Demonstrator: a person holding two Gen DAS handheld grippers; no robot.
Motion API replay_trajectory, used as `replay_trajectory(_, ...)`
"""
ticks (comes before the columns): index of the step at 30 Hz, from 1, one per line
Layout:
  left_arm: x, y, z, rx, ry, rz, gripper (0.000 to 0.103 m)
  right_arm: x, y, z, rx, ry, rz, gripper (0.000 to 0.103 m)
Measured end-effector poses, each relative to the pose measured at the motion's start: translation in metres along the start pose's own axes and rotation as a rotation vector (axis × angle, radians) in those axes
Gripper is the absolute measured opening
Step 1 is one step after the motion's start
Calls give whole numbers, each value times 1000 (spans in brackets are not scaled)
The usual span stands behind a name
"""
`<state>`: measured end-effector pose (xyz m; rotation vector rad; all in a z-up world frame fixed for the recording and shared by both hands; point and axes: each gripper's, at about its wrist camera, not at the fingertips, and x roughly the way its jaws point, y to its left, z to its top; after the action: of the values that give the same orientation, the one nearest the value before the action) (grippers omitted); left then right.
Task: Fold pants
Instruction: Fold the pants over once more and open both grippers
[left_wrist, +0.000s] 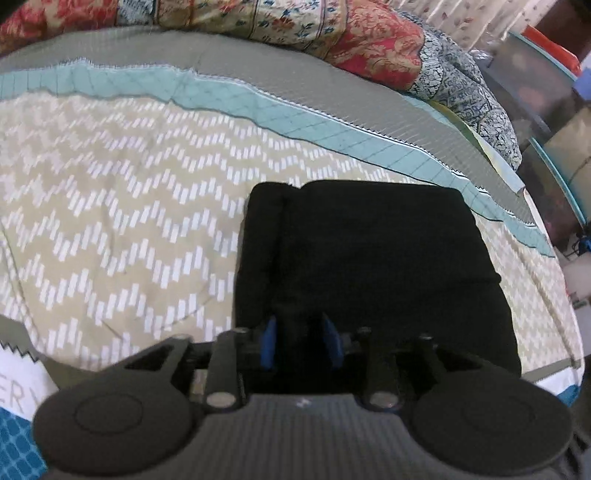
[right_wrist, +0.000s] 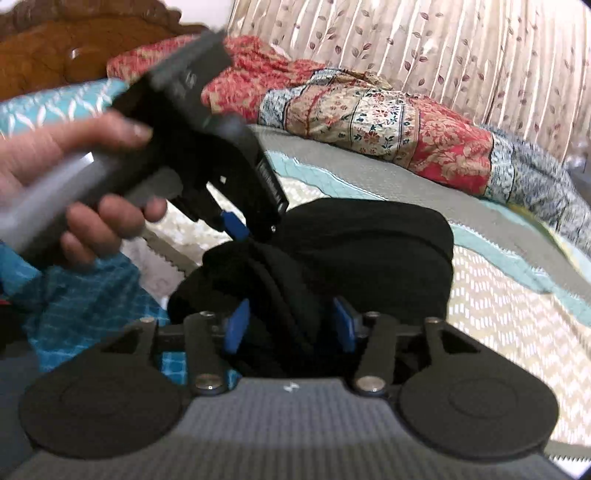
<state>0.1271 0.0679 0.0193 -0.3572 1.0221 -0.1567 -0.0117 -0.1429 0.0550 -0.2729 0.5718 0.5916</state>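
The black pants (left_wrist: 369, 258) lie folded into a thick block on the zigzag-patterned bedspread (left_wrist: 110, 221). My left gripper (left_wrist: 301, 341) has its blue pads around the near edge of the pants and is shut on the fabric. My right gripper (right_wrist: 291, 325) is shut on a bunched edge of the pants (right_wrist: 362, 243), lifted a little off the bed. The left gripper also shows in the right wrist view (right_wrist: 243, 230), held in a hand, its blue tip down on the same raised fold.
A floral quilt (left_wrist: 332, 33) is heaped along the far side of the bed. A teal and grey blanket border (left_wrist: 221, 92) runs behind the pants. Curtains (right_wrist: 443, 48) and a wooden headboard (right_wrist: 74, 48) stand beyond. Plastic bins (left_wrist: 546, 92) stand at the right.
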Motion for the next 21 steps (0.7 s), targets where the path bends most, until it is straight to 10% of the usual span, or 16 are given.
replay_trajectory(2,-11,2,-6,7,-14,30,56,-14,-19,2,67,-22,27,52)
replay_trajectory(9,-45,-8,-25,33,-55,-12,73,-28,-77,2,340,-83,-73,46)
replay_trajectory(16,-25,-22,-59,201,-47,220,80,25,-82,-23,500,85,-84,45)
replay_trajectory(21,-17,-1,-53,70,-13,180,83,39,-62,-20,424,118,-123,51)
